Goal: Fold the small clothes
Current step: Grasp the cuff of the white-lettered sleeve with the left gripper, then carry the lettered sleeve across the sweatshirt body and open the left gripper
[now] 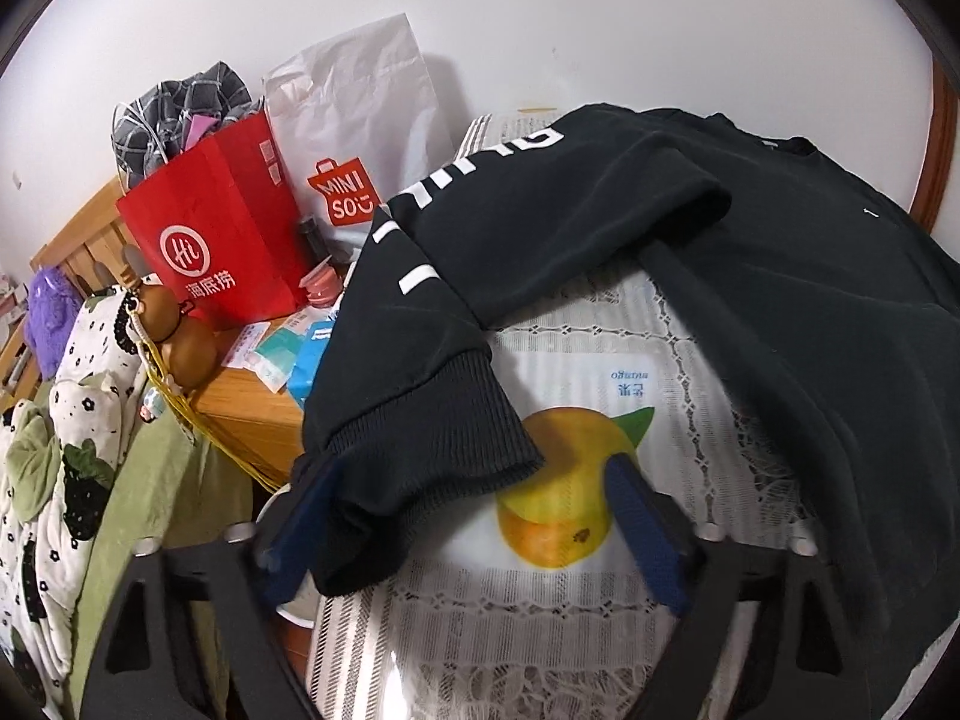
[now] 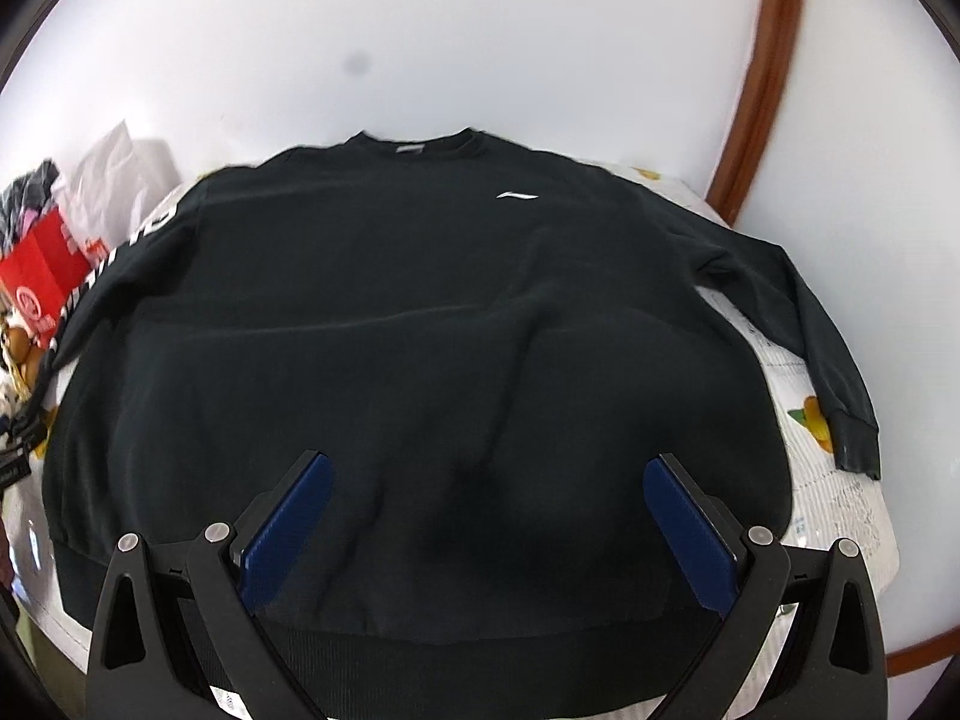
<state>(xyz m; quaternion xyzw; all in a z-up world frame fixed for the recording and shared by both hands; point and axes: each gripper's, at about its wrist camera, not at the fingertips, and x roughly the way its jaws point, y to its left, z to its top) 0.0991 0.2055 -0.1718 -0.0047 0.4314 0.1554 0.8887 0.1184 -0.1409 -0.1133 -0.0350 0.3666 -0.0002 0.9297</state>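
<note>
The black cotton sweatshirt (image 2: pixel 390 324) lies flat for folding; left gripper (image 1: pixel 474 480), fingers apart, straddles its ribbed cuff (image 1: pixel 420 420), while right gripper (image 2: pixel 486 480) hovers spread above the hem.

A plain white wall (image 1: pixel 540 18) rose behind, a brown wooden door frame (image 2: pixel 757 96) curved beside it, and a wooden nightstand (image 1: pixel 252 402) stood left.
</note>
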